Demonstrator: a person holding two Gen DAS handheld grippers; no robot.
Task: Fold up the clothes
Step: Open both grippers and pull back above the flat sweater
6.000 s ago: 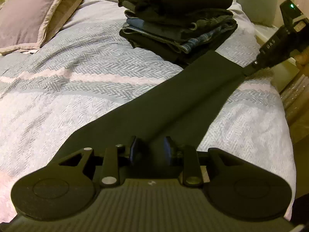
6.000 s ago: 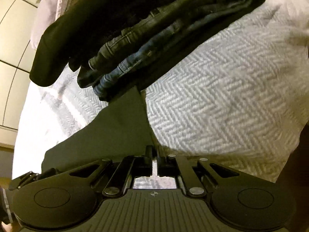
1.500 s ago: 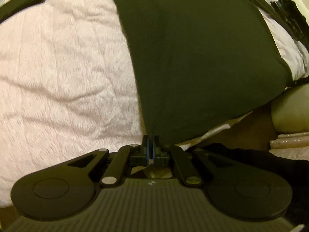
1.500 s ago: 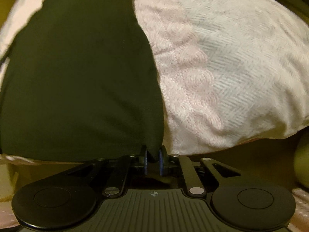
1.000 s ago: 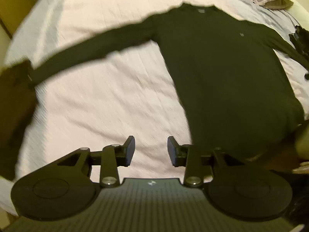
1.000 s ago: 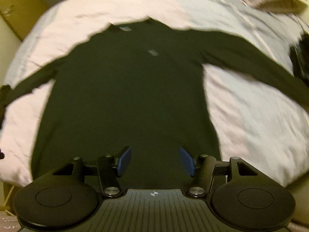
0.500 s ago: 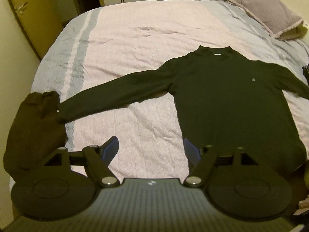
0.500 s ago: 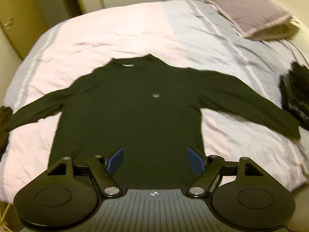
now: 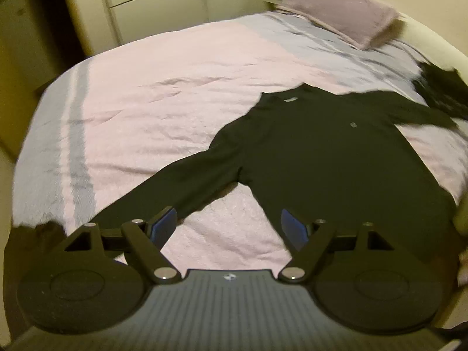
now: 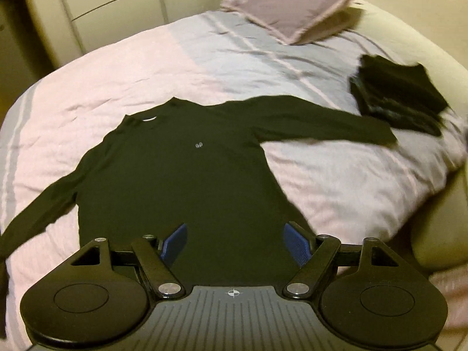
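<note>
Both grippers lifted away — left gripper (image 9: pixel 228 223), right gripper (image 10: pixel 236 242) spread wide, empty; sweater (image 10: pixel 187 175) flat beyond.

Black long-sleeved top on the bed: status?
Left gripper open, right gripper open, both empty. Black long-sleeved top flat, sleeves spread. Right cuff beside folded dark clothes stack.

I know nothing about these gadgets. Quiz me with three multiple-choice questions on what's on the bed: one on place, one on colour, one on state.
1. Where is the folded pile?
A. beside the right sleeve's cuff
B. on the pillow
C. on the floor

2. What colour is the long-sleeved top?
A. white
B. red
C. dark, near black

3. How does the top lie?
A. rolled up
B. flat, sleeves spread
C. folded in half

Answers: 1 A, the pile sits by the cuff; 2 C, it looks near black against the bedspread; 3 B, both sleeves stretch outward.
</note>
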